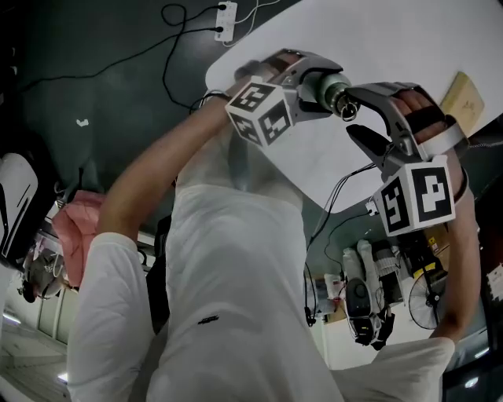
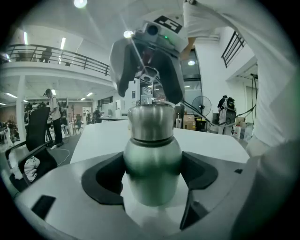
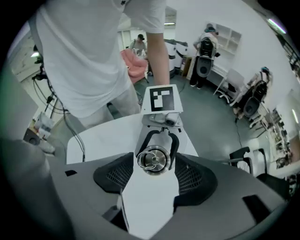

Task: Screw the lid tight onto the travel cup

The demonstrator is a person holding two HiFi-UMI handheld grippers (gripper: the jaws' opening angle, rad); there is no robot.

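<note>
Head view: the left gripper [image 1: 310, 82] holds a stainless-steel travel cup [image 1: 324, 85] lying roughly level in mid-air, seen against a white table [image 1: 393, 39]. The lid [image 1: 343, 102] sits on the cup's neck and faces the right gripper [image 1: 360, 118], which meets it end-on. A marker cube [image 1: 261, 112] on the left gripper and another [image 1: 415, 196] on the right gripper face the camera. A tan flat object [image 1: 462, 94] lies on the table near its far edge, well apart from the cup. A white power strip [image 1: 226, 20] with a black cable lies on the dark floor beyond the table.

Left gripper view: both dark jaw pads [image 2: 105, 180] press against the rounded body of the cup, one on each side, so this gripper is clamped on the cup below its neck. The lid rises beyond the pads, a dark seam line marking where it joins the body. The right gripper's two jaws stand spread either side of the lid's top.

Right gripper view: the jaws are apart. The lid's round top, carrying a metal ring [image 3: 151, 158], is centred just at the pad tips. Whether either pad touches the lid cannot be told. Behind the lid, the left gripper's jaws bracket the cup.
</note>
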